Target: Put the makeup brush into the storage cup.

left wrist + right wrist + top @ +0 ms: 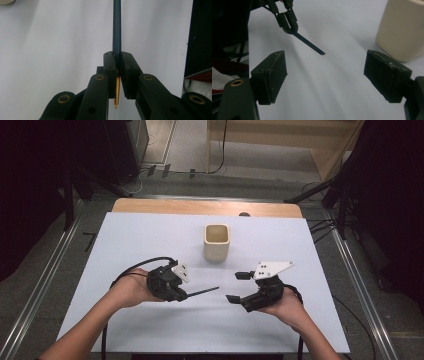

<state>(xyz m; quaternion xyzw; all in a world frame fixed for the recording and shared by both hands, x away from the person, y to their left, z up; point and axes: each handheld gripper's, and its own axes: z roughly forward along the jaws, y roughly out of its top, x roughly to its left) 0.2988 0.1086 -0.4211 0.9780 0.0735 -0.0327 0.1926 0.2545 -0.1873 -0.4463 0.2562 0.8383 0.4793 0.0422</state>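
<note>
A dark blue pencil (202, 292) with a golden sharpened tip (116, 96) is clamped in my left gripper (183, 294), which is shut on it near the tip end. The long shaft (116, 27) sticks out past the jaws toward the right. My right gripper (239, 287) hovers open at the table's front right, nothing between its jaws, facing the pencil's blunt end (320, 52). My left gripper (288, 23) holds the pencil a little above the sheet. A cream square cup (216, 242) stands upright at mid-table, beyond both grippers; its side (404, 30) shows up close.
A white sheet (150, 235) covers the table, with a wooden edge (200, 207) at the back. Metal rails (45, 280) run along both sides, and dark stands and cables sit on the floor (325, 225) around.
</note>
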